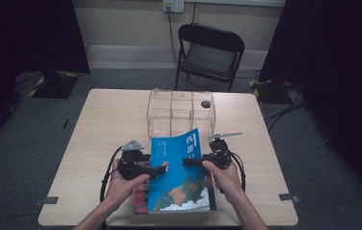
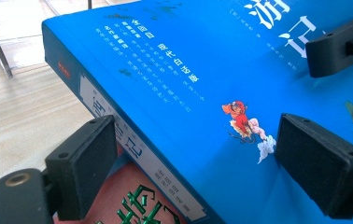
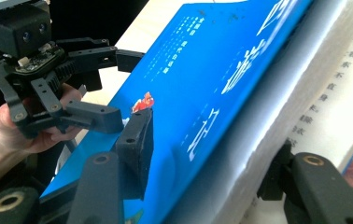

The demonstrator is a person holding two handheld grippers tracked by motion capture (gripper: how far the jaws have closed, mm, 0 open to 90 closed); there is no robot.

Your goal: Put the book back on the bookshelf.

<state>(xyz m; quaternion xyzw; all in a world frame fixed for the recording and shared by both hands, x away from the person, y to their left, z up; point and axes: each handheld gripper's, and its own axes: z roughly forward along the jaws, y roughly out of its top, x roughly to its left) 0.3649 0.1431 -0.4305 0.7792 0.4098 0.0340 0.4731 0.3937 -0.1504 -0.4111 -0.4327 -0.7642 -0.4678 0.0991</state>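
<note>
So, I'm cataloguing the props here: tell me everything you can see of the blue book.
The blue book is a thick paperback with a glossy blue cover, white Chinese lettering, a small red figure, a map-like picture lower down and a white spine label. Its far end is tilted up, and it lies on a red book near the table's front edge. The left hand-held gripper straddles its spine edge; the right hand-held gripper straddles the page edge. Whether the pads press it can't be told.

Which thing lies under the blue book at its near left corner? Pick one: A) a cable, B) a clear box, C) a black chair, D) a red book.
D: a red book with green lettering shows beneath the spine of the blue book in the left gripper view, and peeks out at its near left corner in the high view.
</note>
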